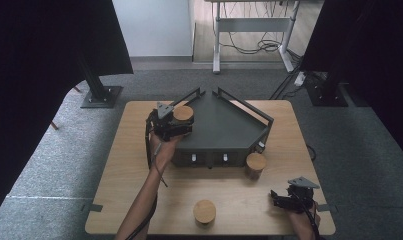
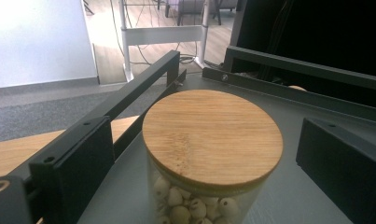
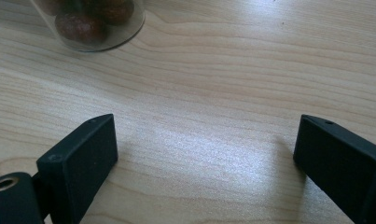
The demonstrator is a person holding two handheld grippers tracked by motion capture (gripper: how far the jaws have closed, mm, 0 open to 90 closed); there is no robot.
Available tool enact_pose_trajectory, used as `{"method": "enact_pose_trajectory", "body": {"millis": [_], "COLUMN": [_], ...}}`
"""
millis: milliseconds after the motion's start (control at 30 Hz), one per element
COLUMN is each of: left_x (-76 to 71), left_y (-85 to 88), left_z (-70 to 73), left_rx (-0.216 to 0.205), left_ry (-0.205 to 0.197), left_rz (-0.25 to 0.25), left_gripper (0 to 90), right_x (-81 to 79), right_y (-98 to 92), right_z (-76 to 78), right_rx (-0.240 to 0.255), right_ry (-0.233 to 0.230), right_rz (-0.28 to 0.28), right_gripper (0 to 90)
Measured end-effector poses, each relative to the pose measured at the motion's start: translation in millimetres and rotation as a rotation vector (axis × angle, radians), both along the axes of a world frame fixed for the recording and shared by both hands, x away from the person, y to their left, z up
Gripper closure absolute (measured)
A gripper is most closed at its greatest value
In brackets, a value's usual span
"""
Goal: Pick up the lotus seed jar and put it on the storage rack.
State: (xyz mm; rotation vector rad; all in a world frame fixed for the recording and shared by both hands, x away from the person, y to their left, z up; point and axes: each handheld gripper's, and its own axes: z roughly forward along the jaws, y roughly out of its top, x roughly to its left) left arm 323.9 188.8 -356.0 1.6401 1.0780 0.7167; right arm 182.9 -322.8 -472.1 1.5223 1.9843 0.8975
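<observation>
A glass jar [image 1: 183, 114] with a bamboo lid stands on the left part of a dark grey corner rack [image 1: 224, 125]. My left gripper [image 1: 180, 121] is at it. In the left gripper view the jar [image 2: 209, 140] holds pale beads and sits between the jaws of the left gripper [image 2: 199, 140], with a gap on each side, so the gripper is open. My right gripper [image 1: 278, 199] rests low at the table's front right. It [image 3: 206, 144] is open over bare wood with nothing between its jaws.
A second lidded jar [image 1: 255, 165] stands on the table by the rack's front right corner, a third [image 1: 204, 212] near the front edge. A jar base [image 3: 90, 23] with brown round pieces shows ahead of the right gripper. The rack has black rails [image 2: 129, 93].
</observation>
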Motion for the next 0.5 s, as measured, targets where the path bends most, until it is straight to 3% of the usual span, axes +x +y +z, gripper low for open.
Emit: {"method": "enact_pose_trajectory", "body": {"millis": [500], "left_x": [-12.7], "left_y": [8.1], "left_z": [4.6], "left_rx": [0.002], "left_ry": [-0.012], "left_rz": [-0.047], "left_gripper": [4.1], "right_x": [0.1], "right_y": [0.3], "right_z": [0.1], "right_rx": [0.000], "right_ry": [0.001], "right_rz": [-0.001], "right_gripper": [5.4]}}
